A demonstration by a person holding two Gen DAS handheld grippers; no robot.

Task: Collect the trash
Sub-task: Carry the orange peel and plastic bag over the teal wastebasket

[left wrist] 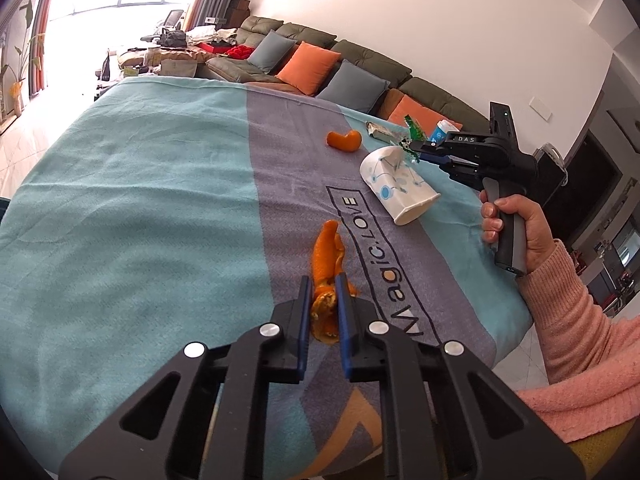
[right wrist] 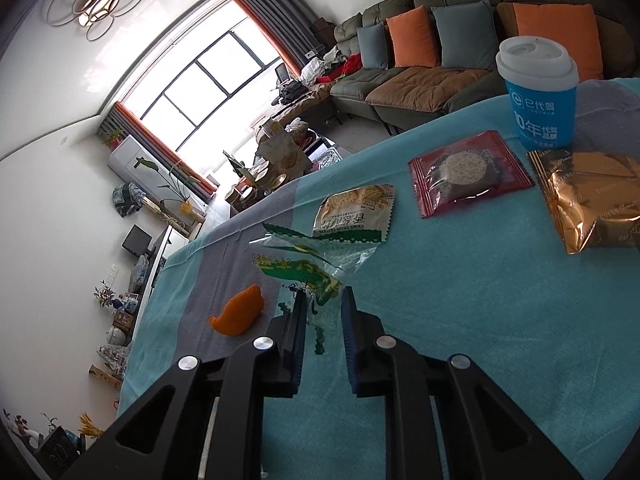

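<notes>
Trash gets gathered two-handed: left gripper (left wrist: pixel 322 286) pinches the long orange peel (left wrist: pixel 326 256) off the blanket (left wrist: pixel 140 200) while right gripper (right wrist: pixel 323 300) nips a torn clear wrapper (right wrist: pixel 308 264) above the tipped paper cup (left wrist: pixel 394 184), apparently to drop it inside.

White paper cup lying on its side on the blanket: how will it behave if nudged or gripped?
The paper cup lies on its side on the blanket, so a nudge would probably roll it in an arc, since it tapers. It looks empty and thin-walled, likely light and easy to crush. The soft blanket may damp the rolling.
</notes>
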